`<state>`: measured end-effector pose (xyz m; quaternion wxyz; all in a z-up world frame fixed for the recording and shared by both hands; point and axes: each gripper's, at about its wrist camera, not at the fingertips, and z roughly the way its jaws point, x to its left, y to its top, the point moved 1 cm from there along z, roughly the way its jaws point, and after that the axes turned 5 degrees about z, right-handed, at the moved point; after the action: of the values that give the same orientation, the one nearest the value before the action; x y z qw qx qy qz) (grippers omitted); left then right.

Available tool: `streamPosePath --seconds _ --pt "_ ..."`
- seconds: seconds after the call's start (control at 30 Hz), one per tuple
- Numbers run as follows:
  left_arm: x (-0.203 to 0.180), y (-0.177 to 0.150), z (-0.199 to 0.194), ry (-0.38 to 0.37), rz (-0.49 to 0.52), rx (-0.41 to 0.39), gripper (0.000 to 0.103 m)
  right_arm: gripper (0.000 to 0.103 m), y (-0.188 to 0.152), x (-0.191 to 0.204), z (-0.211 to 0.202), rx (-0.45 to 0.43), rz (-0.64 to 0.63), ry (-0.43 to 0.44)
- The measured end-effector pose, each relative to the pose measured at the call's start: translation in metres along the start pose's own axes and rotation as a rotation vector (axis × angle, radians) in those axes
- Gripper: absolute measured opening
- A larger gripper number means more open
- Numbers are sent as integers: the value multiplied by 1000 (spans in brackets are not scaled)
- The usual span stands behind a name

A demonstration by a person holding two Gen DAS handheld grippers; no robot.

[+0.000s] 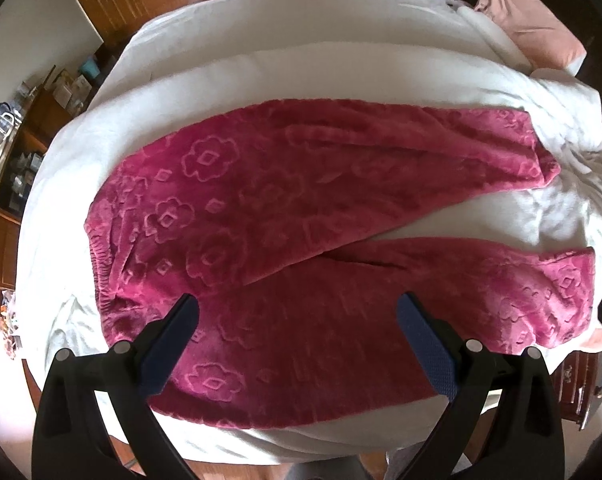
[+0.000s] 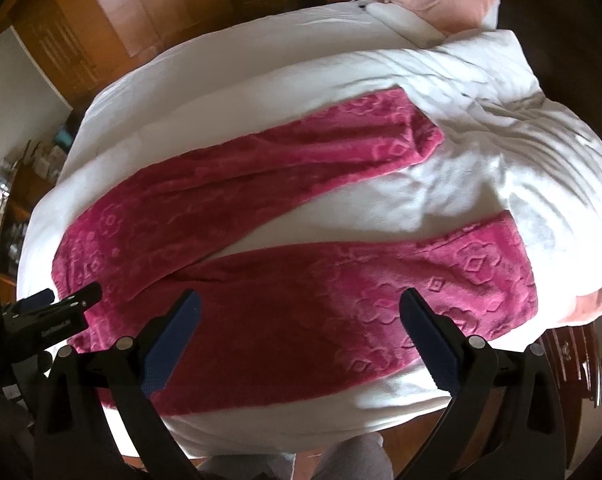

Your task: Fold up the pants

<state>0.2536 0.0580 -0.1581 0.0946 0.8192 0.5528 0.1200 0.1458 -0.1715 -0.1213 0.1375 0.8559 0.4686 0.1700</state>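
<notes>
Magenta fleece pants (image 1: 285, 216) with an embossed flower pattern lie flat on a white bed (image 1: 301, 68), waistband at the left, both legs spread in a V toward the right. They also show in the right wrist view (image 2: 301, 280). My left gripper (image 1: 299, 306) is open and empty, hovering above the near leg close to the waistband. My right gripper (image 2: 301, 304) is open and empty above the near leg, further toward its cuff (image 2: 513, 264). The left gripper also shows at the left edge of the right wrist view (image 2: 69, 296).
A pink pillow (image 1: 537, 28) lies at the bed's far right. The white duvet (image 2: 501, 128) is rumpled on the right. A wooden wardrobe (image 2: 141, 12) stands behind. A cluttered shelf (image 1: 17, 152) is at the left, a dark wood dresser (image 2: 573, 356) at the right.
</notes>
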Motion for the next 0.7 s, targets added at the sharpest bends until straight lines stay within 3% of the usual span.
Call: streamPosePath --seconds 0.33,0.63,0.7 --pt "-5 12 36 33 -2 55 98 100 47 -39 27 -39 24 -9" --pt "-18 31 60 64 -76 105 98 100 129 -100 83 -39 55 11" --pt "-25 36 67 77 -81 113 98 94 152 -117 101 -26 66 28"
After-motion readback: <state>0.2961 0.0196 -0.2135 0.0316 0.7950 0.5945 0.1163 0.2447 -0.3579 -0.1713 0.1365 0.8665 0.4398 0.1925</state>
